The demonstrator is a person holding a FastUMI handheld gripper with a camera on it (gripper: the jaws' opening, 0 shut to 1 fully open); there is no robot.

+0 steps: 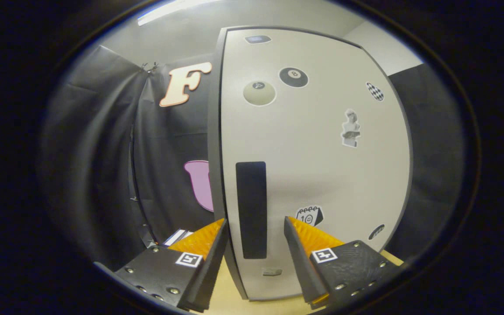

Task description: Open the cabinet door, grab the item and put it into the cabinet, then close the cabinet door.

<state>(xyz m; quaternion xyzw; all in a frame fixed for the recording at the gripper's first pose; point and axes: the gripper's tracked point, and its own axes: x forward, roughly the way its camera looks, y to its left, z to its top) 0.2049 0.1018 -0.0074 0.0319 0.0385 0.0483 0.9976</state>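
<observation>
Claw (255,227) released, fingers spread either side of the door (322,166) handle (251,210).
Left finger sits off the door's edge, item (176,237) just beyond it; handle between fingers, right finger over the door face. Door's shut, so step one: nudge forward, clench on handle, pull. Claw level, aimed square-on.

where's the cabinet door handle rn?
In the gripper view the dark vertical handle sits near the left edge of the closed cabinet door, just ahead of the open gripper, between its fingertips.
</observation>
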